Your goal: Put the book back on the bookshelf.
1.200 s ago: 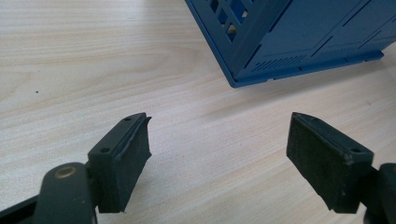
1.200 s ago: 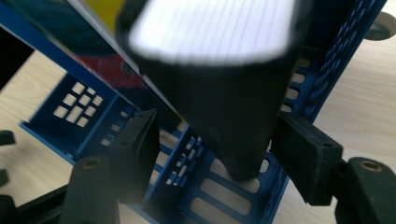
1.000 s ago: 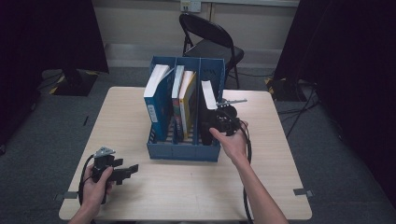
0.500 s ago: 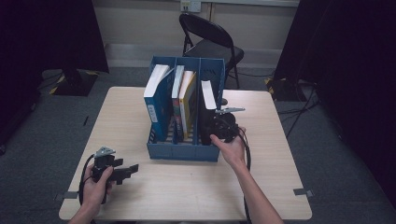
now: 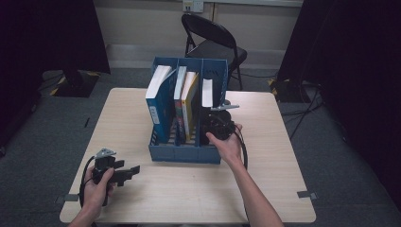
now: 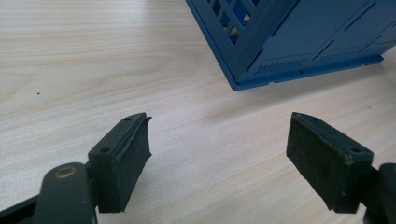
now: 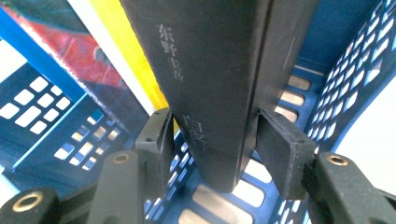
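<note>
A blue three-slot file rack (image 5: 184, 153) stands mid-table. A thick black book (image 5: 207, 92) stands in its right slot, white page edges up. My right gripper (image 5: 212, 126) reaches into that slot. In the right gripper view its pads (image 7: 159, 140) lie against both sides of the black book (image 7: 210, 93), low on its spine. The jaws have just been opening a little, with the book still between them. My left gripper (image 5: 134, 171) rests near the table's front left, jaws wide open (image 6: 219, 158) over bare wood, with the rack's corner (image 6: 289, 42) ahead.
The rack's other slots hold a blue book (image 5: 158, 101), a thin white-and-red one (image 5: 179, 101) and a yellow one (image 5: 190, 101). A black folding chair (image 5: 213, 42) stands behind the table. Bare wood lies to the right of the rack and along the front edge.
The right hand has shifted slightly left and down at the rack with the black book. The left hand and its gripper have stayed put.
</note>
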`<state>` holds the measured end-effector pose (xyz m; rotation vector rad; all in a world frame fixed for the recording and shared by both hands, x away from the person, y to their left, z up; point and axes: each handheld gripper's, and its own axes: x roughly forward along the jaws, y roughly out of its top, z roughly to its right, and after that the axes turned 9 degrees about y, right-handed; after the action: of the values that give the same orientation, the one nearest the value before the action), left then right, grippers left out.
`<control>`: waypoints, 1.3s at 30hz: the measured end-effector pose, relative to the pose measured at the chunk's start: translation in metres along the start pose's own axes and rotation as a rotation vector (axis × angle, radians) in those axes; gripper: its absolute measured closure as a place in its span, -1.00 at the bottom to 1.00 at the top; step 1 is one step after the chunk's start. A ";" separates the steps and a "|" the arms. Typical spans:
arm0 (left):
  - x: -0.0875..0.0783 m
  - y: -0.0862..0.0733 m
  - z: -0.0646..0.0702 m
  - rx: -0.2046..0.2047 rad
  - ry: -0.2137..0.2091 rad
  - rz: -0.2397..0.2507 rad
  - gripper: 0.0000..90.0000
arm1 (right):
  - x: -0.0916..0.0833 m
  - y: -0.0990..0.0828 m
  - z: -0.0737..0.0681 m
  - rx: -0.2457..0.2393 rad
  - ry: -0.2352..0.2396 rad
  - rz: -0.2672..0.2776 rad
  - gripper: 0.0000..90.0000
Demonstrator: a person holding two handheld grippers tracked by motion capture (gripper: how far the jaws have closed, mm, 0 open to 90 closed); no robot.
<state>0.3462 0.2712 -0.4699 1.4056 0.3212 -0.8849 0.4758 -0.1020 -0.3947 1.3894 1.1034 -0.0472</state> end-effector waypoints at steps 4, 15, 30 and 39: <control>0.000 0.001 0.000 -0.009 -0.003 -0.004 -0.53 | 0.005 0.006 0.006 0.000 0.004 0.002 0.04; 0.003 0.003 -0.002 -0.029 0.006 -0.006 -0.54 | 0.011 0.014 0.011 -0.004 0.014 -0.003 0.00; 0.001 0.003 -0.002 -0.020 -0.003 0.001 -0.53 | 0.018 0.022 0.021 -0.022 0.020 -0.006 0.01; 0.000 0.002 -0.004 -0.020 -0.004 0.005 -0.53 | 0.018 0.022 0.022 -0.028 0.020 -0.009 0.00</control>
<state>0.3490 0.2748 -0.4689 1.3849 0.3227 -0.8787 0.5120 -0.1033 -0.3939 1.3628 1.1229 -0.0246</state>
